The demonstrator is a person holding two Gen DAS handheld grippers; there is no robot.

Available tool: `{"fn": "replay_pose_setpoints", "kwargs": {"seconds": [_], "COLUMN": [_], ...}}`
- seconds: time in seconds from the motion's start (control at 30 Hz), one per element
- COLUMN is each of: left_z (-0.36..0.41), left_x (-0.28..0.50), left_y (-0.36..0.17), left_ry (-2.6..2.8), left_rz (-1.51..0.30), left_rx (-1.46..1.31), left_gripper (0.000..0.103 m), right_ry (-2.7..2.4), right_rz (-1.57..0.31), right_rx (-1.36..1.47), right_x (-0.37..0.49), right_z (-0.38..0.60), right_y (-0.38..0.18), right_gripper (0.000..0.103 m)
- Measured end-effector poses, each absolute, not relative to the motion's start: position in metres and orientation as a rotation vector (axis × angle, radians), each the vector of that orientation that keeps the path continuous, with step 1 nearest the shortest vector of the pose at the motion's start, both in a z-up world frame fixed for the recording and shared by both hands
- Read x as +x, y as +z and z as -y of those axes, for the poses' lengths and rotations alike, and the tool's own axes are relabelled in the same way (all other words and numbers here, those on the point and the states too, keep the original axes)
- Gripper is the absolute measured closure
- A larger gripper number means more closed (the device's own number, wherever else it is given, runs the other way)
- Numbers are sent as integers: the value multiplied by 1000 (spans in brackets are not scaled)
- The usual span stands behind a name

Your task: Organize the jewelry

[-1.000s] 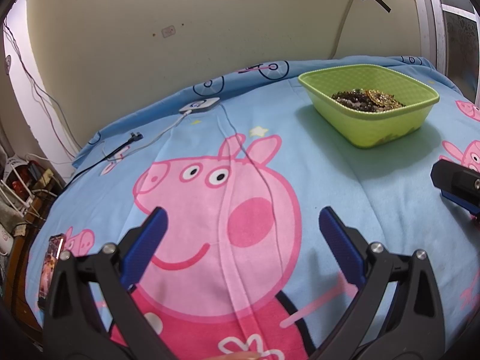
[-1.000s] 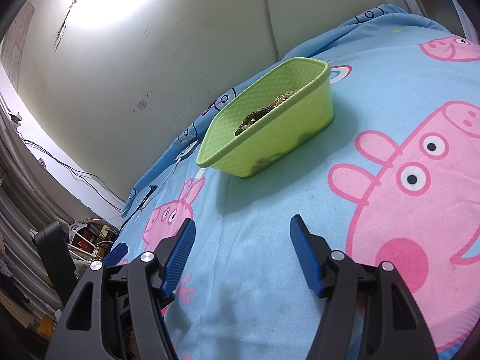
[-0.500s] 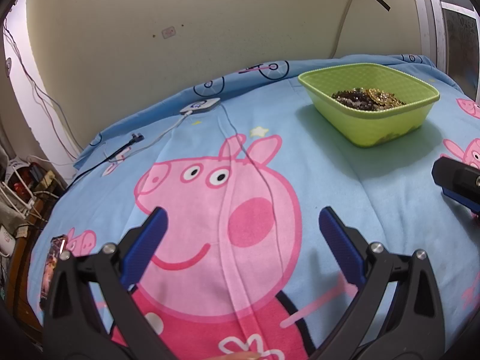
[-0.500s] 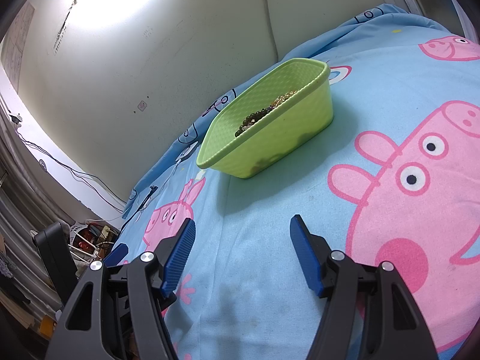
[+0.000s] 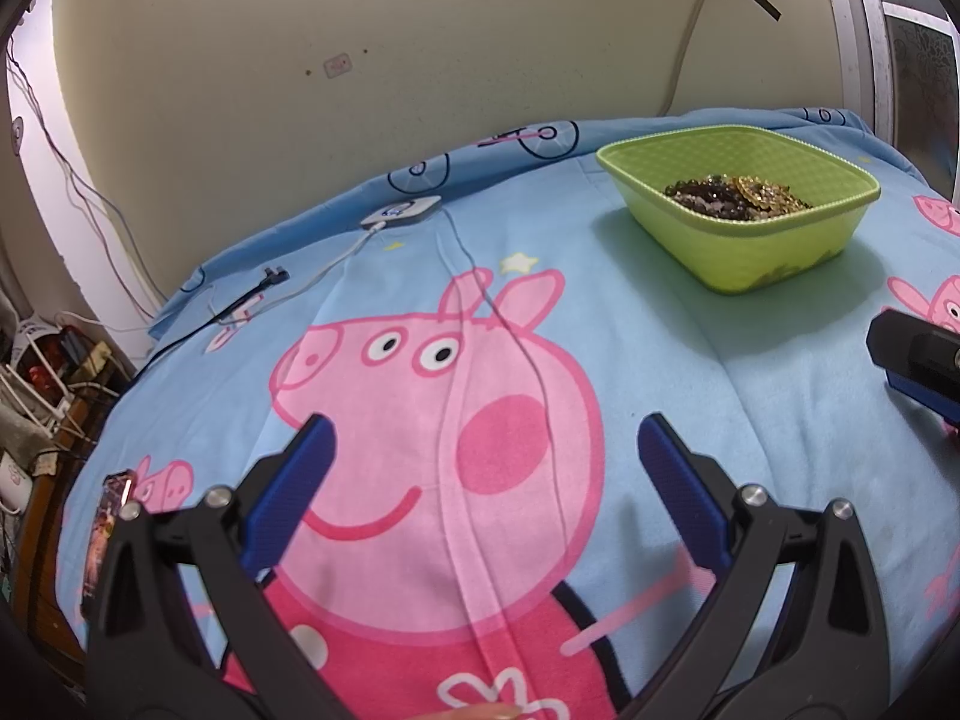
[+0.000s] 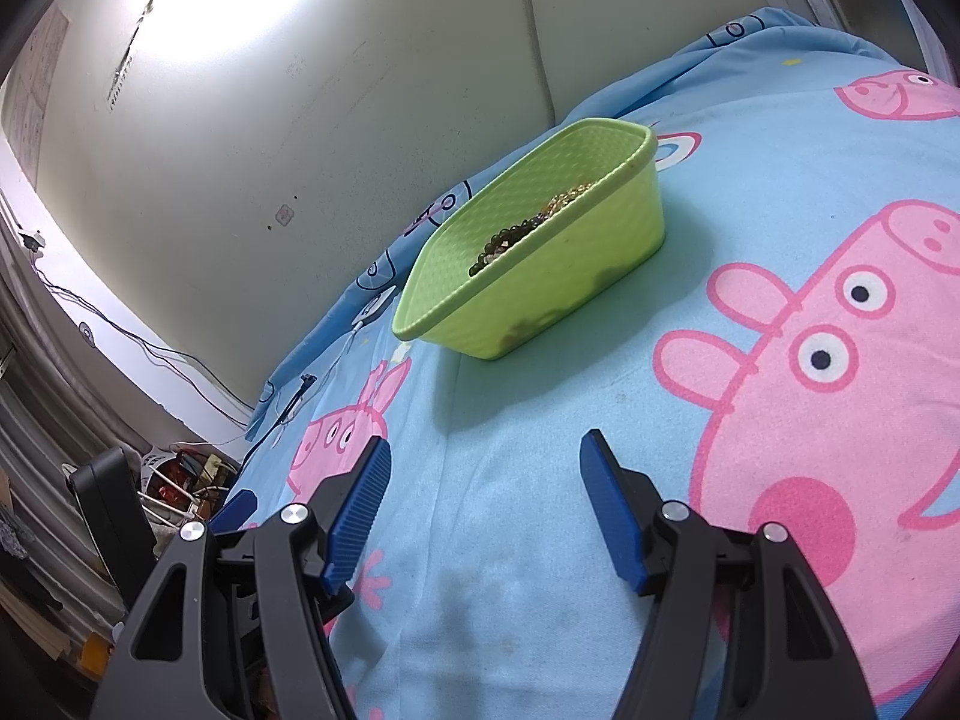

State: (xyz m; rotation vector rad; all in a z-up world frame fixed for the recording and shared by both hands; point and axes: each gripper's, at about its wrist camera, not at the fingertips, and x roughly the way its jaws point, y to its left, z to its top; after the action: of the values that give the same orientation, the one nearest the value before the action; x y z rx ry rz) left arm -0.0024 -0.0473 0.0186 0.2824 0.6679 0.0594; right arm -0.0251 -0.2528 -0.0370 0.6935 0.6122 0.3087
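A lime green plastic bin (image 5: 774, 246) sits on the blue Peppa Pig bedsheet (image 5: 420, 312), far right in the left wrist view. It holds a pile of dark bead strands and gold jewelry (image 5: 735, 195). In the right wrist view the bin (image 6: 576, 276) lies ahead of center, with beads (image 6: 522, 231) showing over its rim. My left gripper (image 5: 486, 456) is open and empty above the sheet. My right gripper (image 6: 483, 480) is open and empty, short of the bin. The right gripper's tip shows at the left wrist view's right edge (image 5: 918, 360).
A white charger puck (image 5: 402, 213) with cables lies near the wall at the bed's far edge. A phone (image 5: 105, 528) lies at the left edge of the bed. Cluttered shelves and wires (image 5: 42, 360) stand beyond the bed's left side. A beige wall backs the bed.
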Motion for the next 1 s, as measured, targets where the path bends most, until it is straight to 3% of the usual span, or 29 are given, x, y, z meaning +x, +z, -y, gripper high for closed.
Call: {"fn": "replay_pose_setpoints", "kwargs": {"seconds": [1.0], "left_z": [43], "left_x": [-3], "left_y": [18], "left_ry": [59], "left_rz": [-672], "left_rx": [297], "left_gripper": [6], "right_ry": [313], "right_rz": [-605], "right_rx": [699], "right_x": [-20], "right_z": [257], "right_y": [-38], "right_gripper": [56]}}
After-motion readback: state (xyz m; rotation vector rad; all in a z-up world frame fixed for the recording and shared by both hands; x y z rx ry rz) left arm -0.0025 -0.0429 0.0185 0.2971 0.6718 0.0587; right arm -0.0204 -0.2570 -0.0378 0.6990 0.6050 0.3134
